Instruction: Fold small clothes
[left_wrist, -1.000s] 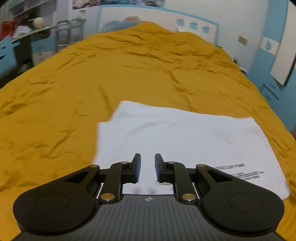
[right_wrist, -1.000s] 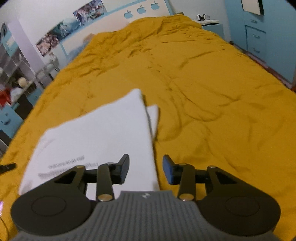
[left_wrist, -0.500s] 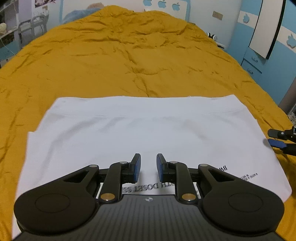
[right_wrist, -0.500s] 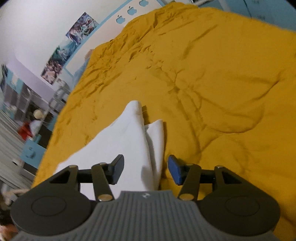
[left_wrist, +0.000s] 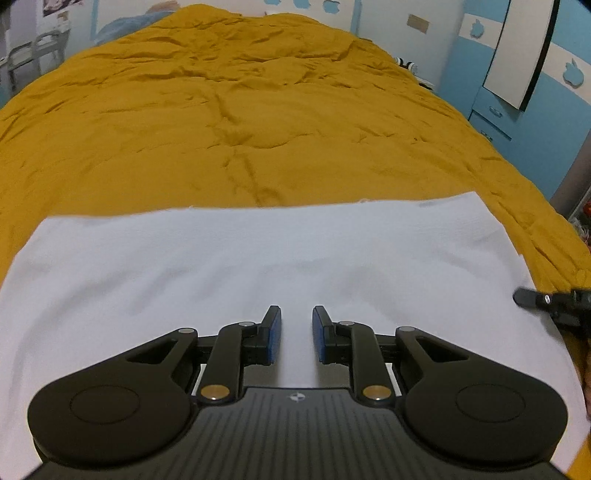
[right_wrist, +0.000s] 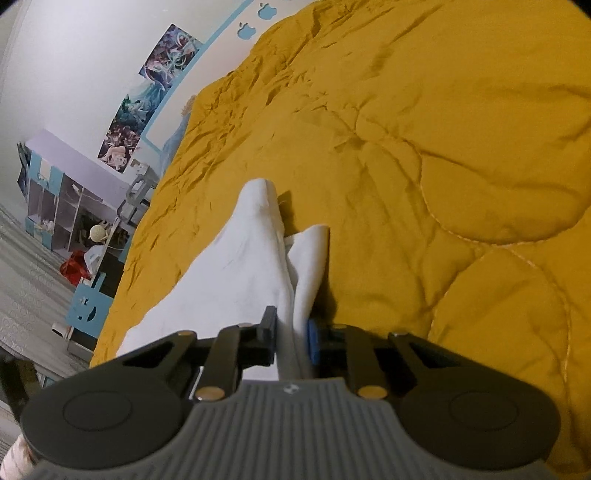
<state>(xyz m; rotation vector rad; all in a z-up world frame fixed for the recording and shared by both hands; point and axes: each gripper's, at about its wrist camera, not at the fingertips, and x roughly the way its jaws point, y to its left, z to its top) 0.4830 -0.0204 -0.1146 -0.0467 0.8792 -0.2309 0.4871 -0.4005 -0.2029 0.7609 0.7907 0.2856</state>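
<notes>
- White garment (left_wrist: 258, 266) lies flat on the near end of the mustard bedspread (left_wrist: 240, 122), already partly folded, long edge running left to right.
- Right gripper (right_wrist: 291, 334) jaws are closing on the garment's right edge; cloth sits between the pads, two layers bunched there, a loose flap (right_wrist: 314, 251) peeling off to the right.
- Left gripper (left_wrist: 296, 334) hovers low over the near middle of the garment, jaws narrowly apart, nothing between them, only flat cloth below.
- Judgement: the step is taking hold of the edges for the next fold.
- To do it well: right should catch both layers, flap included, or the fold will likely come out ragged.
- Left needs its own bite on the near hem before any lift; one-sided pull would skew the cloth.
- Lift low and even, carry the edge over, match the corners.
- Risk: thin fabric slipping out, or dragging the bedspread up with it.
</notes>
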